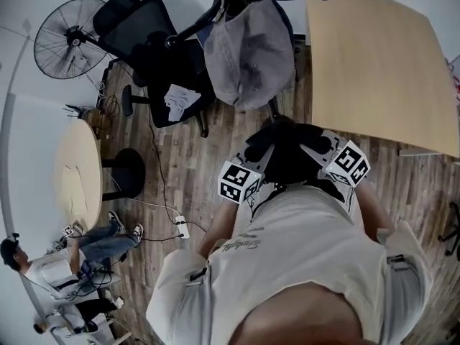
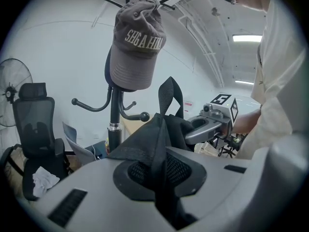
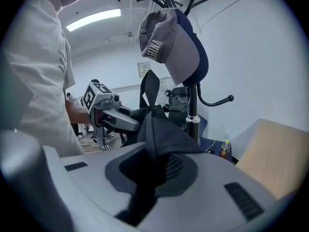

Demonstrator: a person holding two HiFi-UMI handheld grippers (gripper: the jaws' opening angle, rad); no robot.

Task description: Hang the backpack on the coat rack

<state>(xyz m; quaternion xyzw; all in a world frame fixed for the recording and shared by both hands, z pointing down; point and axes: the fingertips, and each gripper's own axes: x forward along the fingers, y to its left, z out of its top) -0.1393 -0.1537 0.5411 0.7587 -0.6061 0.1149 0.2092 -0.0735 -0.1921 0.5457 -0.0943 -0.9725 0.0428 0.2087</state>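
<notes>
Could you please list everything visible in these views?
backpack: one, black, held between both grippers
coat rack: one, dark, upright, centre
cap: one, grey, atop the coat rack
office chair: one, black, beyond the coat rack
fan: one, black, far left
round table: one, pale wood, left
rectangular table: one, light wood, right
power strip: one, white, on floor
seated person: one, jeans, lower left
left gripper: one, grey, jaws shut on backpack
right gripper: one, grey, jaws shut on backpack
</notes>
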